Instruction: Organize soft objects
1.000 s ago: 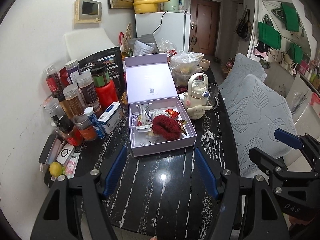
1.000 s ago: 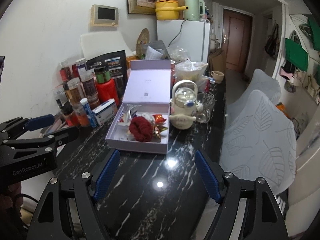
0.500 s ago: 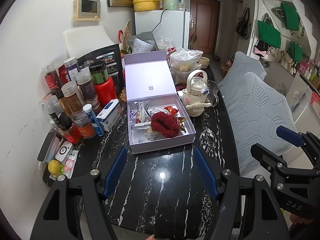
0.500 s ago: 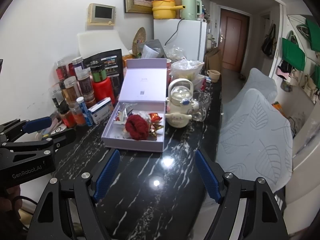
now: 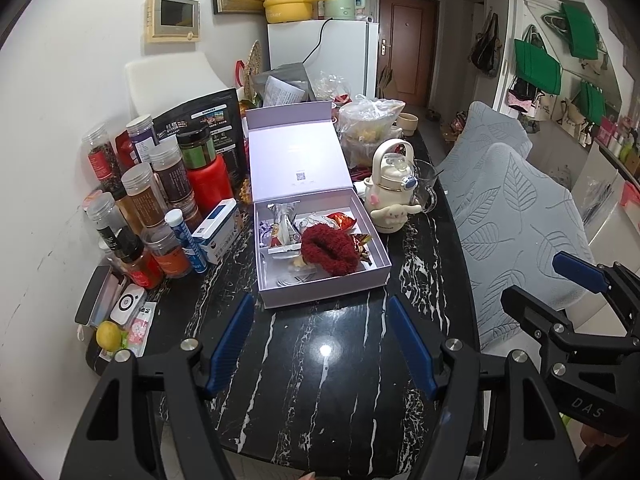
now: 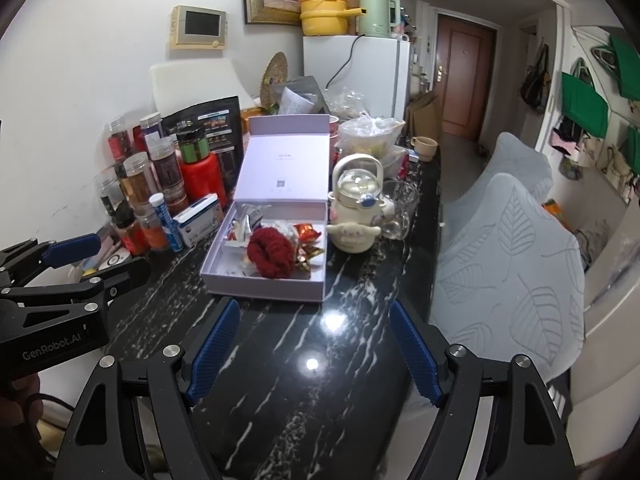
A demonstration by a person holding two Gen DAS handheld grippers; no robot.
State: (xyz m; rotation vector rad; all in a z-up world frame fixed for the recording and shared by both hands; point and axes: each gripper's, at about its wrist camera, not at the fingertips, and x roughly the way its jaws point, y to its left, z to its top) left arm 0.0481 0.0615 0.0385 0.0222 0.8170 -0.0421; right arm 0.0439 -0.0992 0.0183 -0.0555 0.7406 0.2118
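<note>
Where the black marble table [image 5: 320, 380] runs back toward the white fridge [image 5: 324, 60], its far end is buried under a plastic bag [image 5: 372, 116], a grey pouch and loose wrappers, so the surface there cannot be made out. Two grey leaf-patterned chair backs [image 5: 516, 216] cover the table's right edge. Along the wall the crowd of jars and bottles [image 5: 160, 184] overlap one another, and their labels are too small to read.

The lavender box [image 5: 320, 284] sits open mid-table, its lid propped upright behind it. Inside, the red fuzzy scrunchie [image 5: 330, 250] lies toward the near right corner on top of foil snack packets [image 5: 286, 220] — what is under it is hidden. A cream cartoon kettle [image 5: 390, 194] stands just beside the box on the right, partly masking a glass mug behind it.

The left gripper [image 5: 320, 346] hangs over bare marble just short of the box, its blue pads well apart with nothing between them and nothing touched. The right gripper [image 6: 316, 348] is the same (jaws spread, empty, over the reflective tabletop), and each shows at the edge of the other's view — only partly, cut off by the frame.
</note>
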